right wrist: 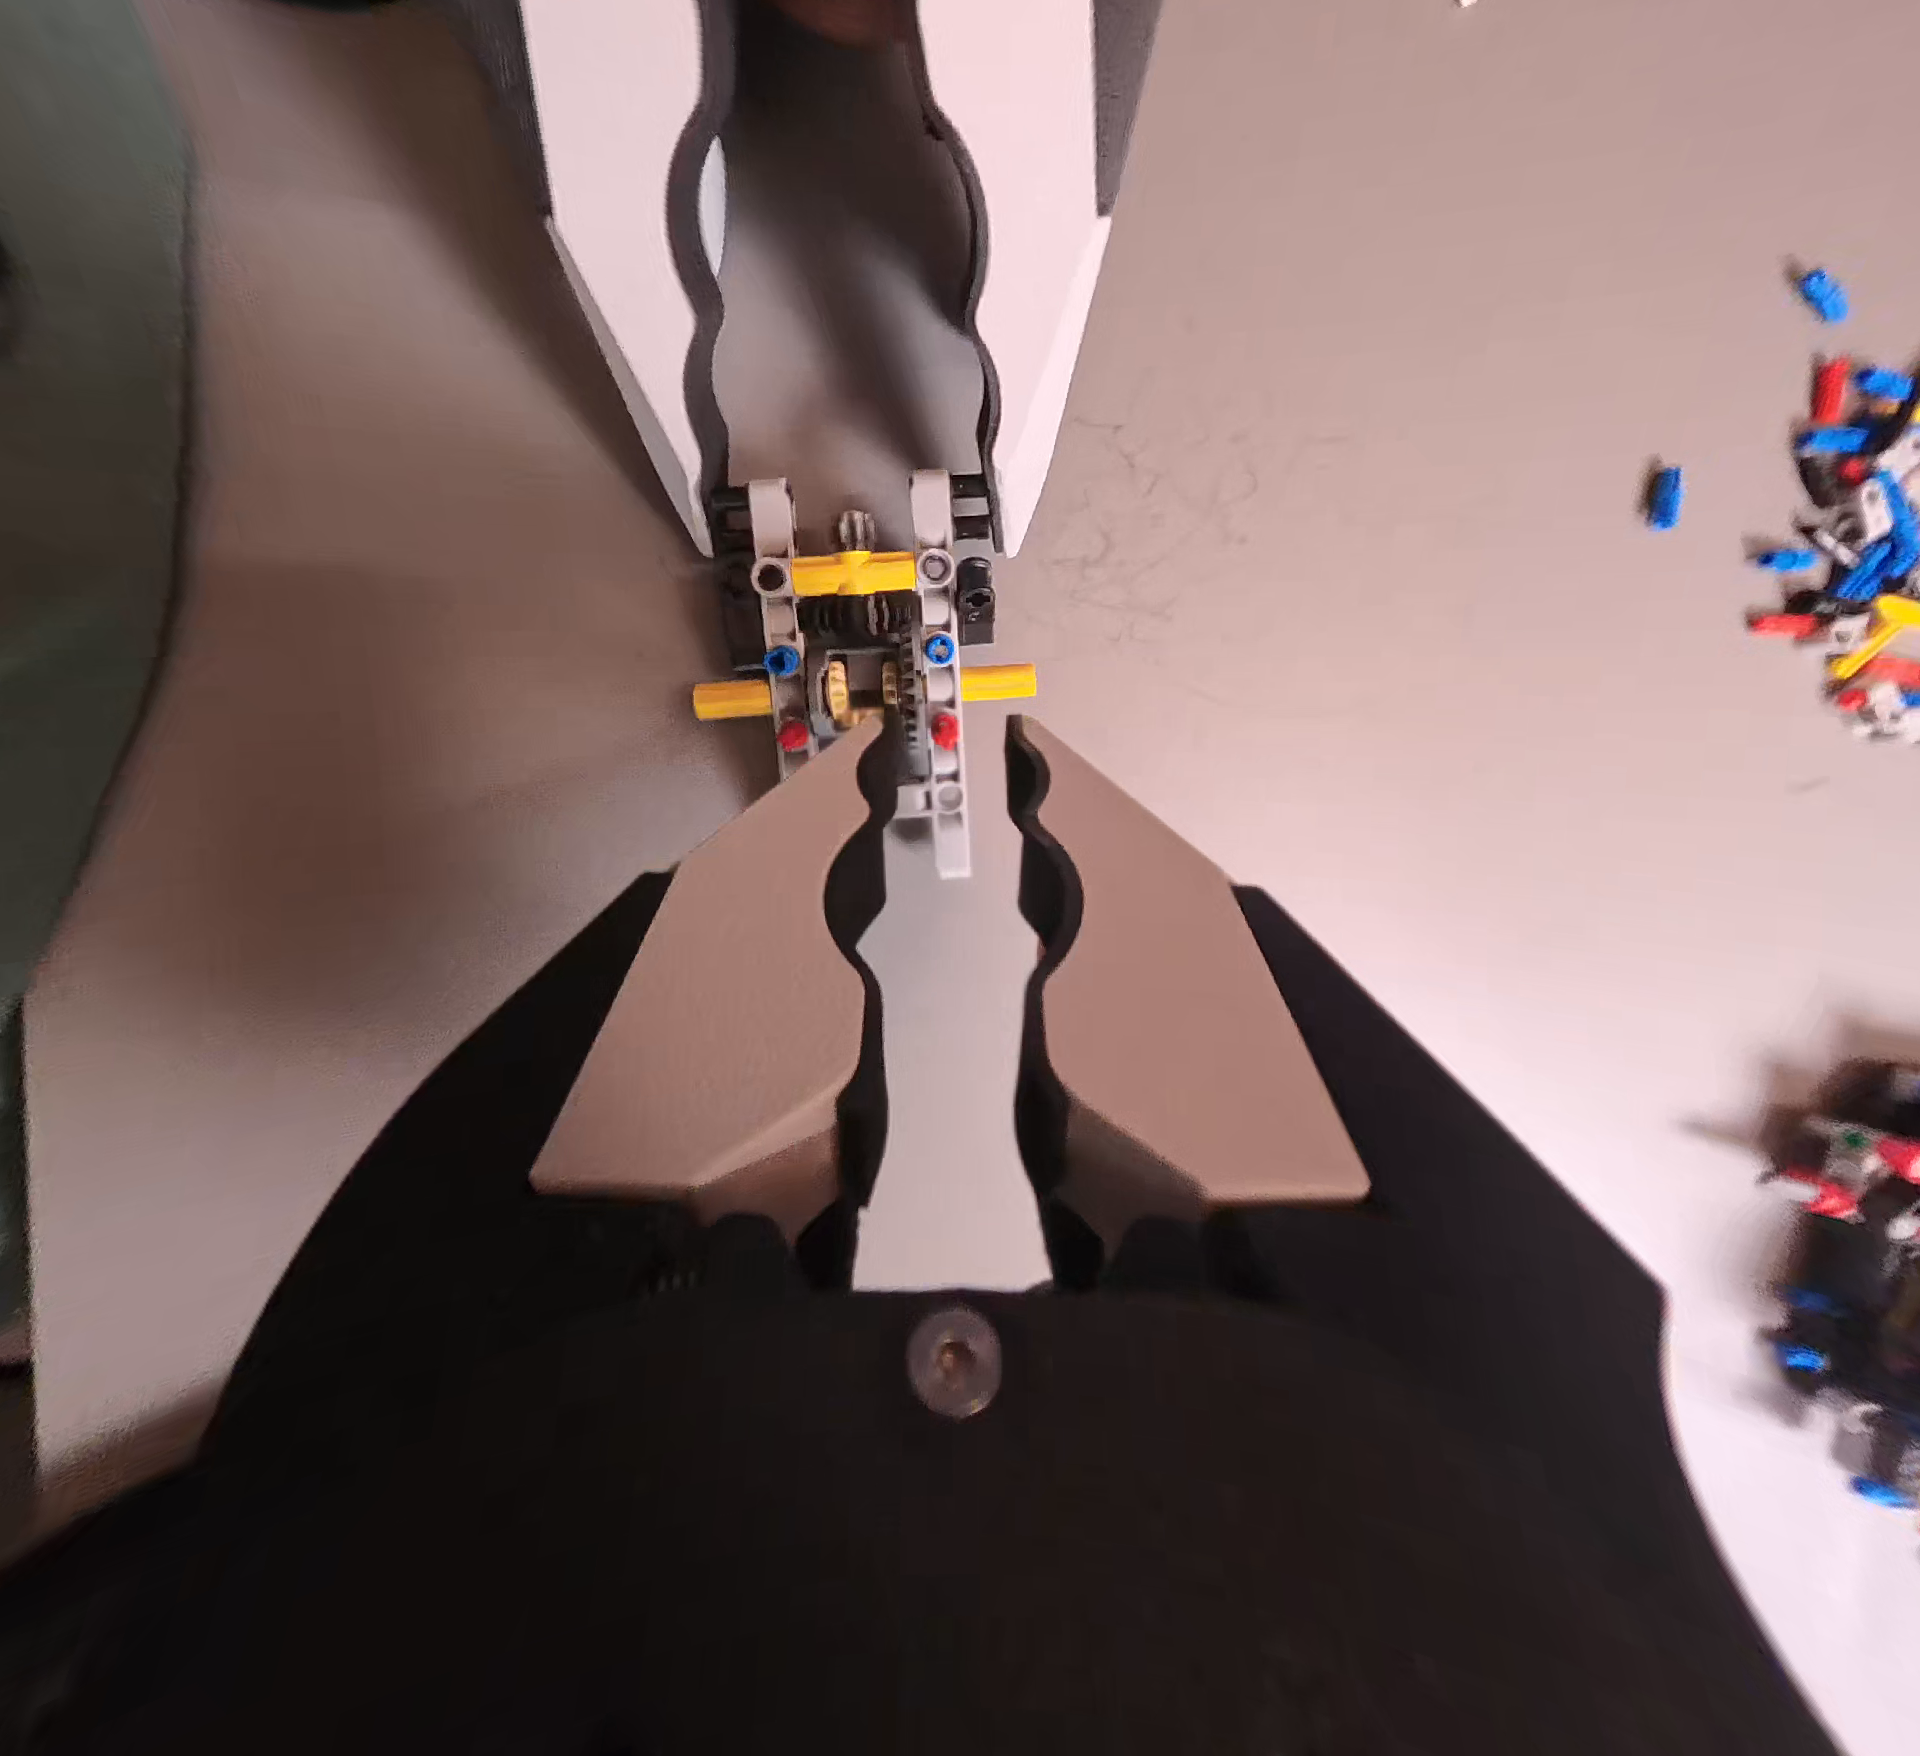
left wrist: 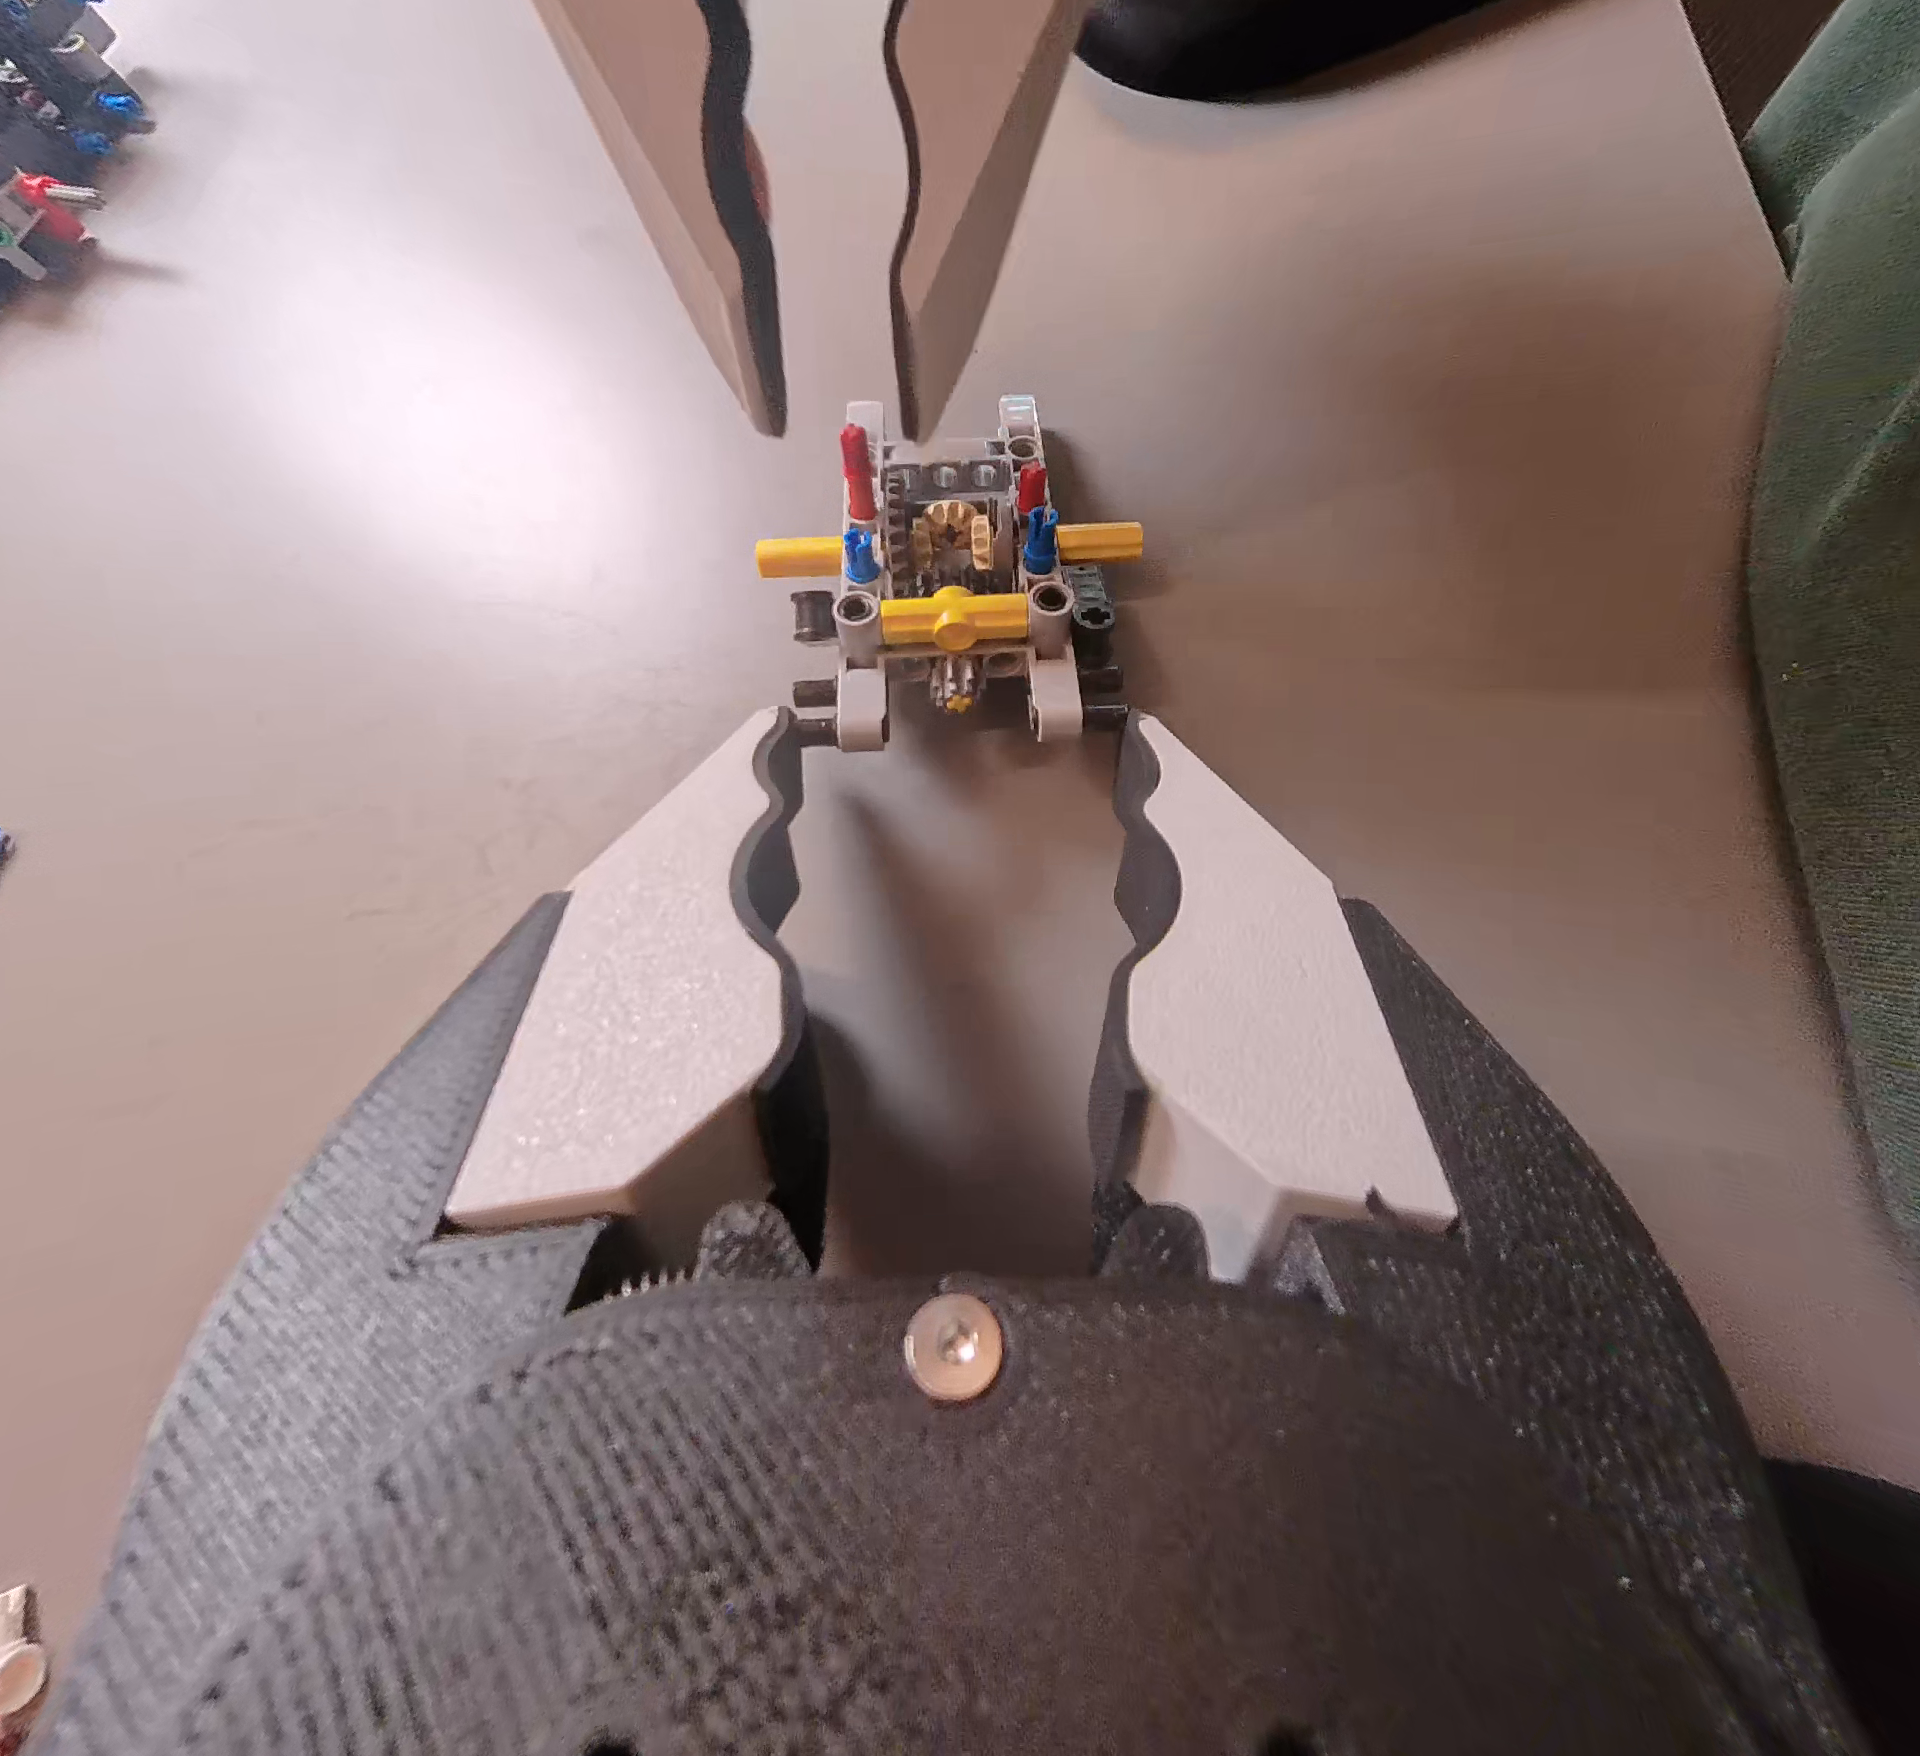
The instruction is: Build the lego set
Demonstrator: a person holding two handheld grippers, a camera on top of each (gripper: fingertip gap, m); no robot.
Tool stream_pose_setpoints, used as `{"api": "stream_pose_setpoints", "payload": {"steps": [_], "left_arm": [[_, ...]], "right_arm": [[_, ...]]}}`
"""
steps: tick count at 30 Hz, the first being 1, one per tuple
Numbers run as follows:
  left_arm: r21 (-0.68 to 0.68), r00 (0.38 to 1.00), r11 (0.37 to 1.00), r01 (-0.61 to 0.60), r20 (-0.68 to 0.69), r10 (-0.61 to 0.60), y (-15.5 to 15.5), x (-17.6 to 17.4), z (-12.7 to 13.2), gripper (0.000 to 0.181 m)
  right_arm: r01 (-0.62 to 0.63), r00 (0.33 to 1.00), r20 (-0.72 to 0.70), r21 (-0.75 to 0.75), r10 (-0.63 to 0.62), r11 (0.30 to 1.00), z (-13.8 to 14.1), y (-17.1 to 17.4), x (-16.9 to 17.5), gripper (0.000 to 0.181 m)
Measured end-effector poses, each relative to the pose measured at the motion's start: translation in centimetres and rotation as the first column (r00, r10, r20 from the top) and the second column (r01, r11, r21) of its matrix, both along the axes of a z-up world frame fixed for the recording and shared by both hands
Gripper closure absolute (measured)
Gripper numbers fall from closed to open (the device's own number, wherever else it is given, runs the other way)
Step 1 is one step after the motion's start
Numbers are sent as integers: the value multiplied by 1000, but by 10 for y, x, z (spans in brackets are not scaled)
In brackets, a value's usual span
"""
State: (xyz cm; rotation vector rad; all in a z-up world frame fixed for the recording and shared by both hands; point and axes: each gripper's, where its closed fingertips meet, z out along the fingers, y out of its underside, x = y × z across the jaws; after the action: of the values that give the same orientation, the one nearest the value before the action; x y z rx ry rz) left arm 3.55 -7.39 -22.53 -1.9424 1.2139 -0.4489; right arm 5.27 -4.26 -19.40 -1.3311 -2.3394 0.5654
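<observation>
Between my two grippers, on the grey table (left wrist: 1351, 480), sits the small lego assembly (left wrist: 951, 568). My left gripper (left wrist: 956, 735) has its jaws spread wide, one tip at each side of the assembly's near end, at or just beside the black pins there; I cannot tell whether the pads actually press on it. My right gripper (right wrist: 930, 740) stands partly open at the opposite end, its left tip over the grey frame, one frame beam lying between the fingers; contact is not clear. Yellow axles (left wrist: 795, 555) project at 3 and 9 o'clock. In the right wrist view, loose parts (right wrist: 1860, 553) lie at 3 o'clock, well apart, and a second, darker build (right wrist: 1849, 1270) at 4 o'clock.
</observation>
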Motion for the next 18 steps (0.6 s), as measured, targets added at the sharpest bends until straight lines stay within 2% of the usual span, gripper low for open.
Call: {"api": "stream_pose_setpoints", "payload": {"steps": [4,8,13,18], "left_arm": [[-1,1000,1000,4,0,-4,-1,0,0,121],[-3,1000,1000,6,1,-6,-1,0,-1,121],[-5,1000,1000,7,2,-7,-1,1,-1,121],[-17,1000,1000,4,24,-3,-1,2,1,121]], "right_arm": [[-139,990,26,61,137,988,-2,2,3,164],[-220,975,37,91,217,971,-5,0,3,170],[-232,972,48,98,228,968,-6,-2,2,178],[-186,979,95,78,178,979,-9,-1,2,178]]}}
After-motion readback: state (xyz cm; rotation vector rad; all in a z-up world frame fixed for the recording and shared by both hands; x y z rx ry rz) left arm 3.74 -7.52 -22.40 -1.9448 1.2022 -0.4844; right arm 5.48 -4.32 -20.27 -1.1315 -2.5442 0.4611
